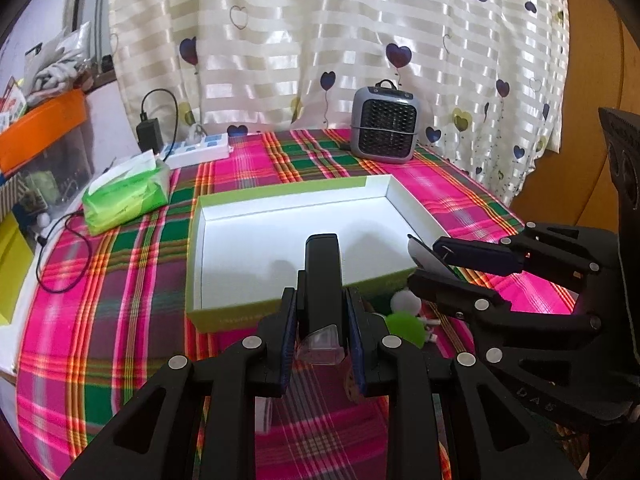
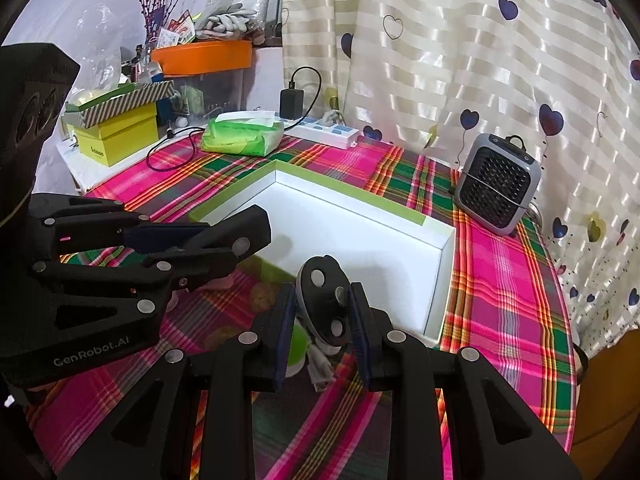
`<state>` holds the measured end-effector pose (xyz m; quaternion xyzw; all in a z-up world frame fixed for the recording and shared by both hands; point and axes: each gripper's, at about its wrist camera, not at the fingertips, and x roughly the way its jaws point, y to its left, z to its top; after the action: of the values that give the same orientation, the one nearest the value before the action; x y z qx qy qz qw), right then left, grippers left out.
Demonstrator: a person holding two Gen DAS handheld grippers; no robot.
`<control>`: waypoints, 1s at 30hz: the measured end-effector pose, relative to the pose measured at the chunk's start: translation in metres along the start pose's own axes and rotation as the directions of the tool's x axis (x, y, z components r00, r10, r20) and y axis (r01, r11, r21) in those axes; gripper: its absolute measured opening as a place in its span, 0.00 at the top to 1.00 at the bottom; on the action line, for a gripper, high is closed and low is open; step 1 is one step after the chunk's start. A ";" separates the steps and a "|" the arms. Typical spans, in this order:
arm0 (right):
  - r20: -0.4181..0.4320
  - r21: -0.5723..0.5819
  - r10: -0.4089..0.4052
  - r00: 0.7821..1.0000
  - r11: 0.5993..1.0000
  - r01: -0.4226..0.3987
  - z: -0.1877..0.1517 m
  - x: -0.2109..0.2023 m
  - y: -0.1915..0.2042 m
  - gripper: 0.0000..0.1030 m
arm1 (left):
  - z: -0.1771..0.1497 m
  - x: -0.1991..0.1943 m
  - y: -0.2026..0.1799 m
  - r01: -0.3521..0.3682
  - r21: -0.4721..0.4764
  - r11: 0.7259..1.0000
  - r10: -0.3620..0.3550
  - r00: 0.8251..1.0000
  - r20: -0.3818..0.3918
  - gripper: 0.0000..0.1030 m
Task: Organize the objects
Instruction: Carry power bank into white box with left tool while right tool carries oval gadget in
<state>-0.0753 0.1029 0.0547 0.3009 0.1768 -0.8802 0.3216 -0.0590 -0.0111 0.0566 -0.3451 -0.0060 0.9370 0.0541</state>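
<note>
A shallow box (image 1: 280,196) with green walls and a white inside lies open on the plaid tablecloth; nothing shows inside it. My left gripper (image 1: 322,294) is shut on a black oblong object (image 1: 322,256) with a clear wedge at its near end, held just before the box's near wall. In the right wrist view the left gripper (image 2: 224,242) enters from the left beside the box (image 2: 360,204). My right gripper (image 2: 323,286) is shut on a black oval object (image 2: 320,308) with round silver spots, at the box's near right corner. In the left wrist view the right gripper (image 1: 424,265) comes in from the right.
A green and white fluffy thing (image 1: 404,320) and a white cable (image 2: 320,364) lie under the grippers. A green tissue pack (image 1: 128,192), a power strip (image 1: 200,152) and a small grey heater (image 1: 386,124) stand behind the box. Curtain behind; cluttered shelf at left.
</note>
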 end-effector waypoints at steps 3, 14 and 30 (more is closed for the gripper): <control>0.001 0.008 0.004 1.000 1.000 -0.004 0.004 0.006 -0.003 0.73 | 0.007 0.006 0.000 -0.005 0.009 1.000 0.005 1.000 0.002 0.79; -0.011 0.015 0.010 1.000 1.000 -0.010 0.019 0.031 -0.016 0.73 | 0.025 0.031 0.005 -0.015 0.022 1.000 0.015 1.000 -0.015 0.79; -0.055 0.050 0.021 0.998 0.999 -0.018 0.026 0.076 -0.034 0.73 | 0.033 0.077 0.019 -0.021 0.009 1.000 0.021 0.998 -0.057 0.79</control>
<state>-0.1562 0.0795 0.0296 0.3349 0.1608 -0.8725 0.3175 -0.1404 -0.0210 0.0313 -0.3714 0.0031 0.9273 0.0460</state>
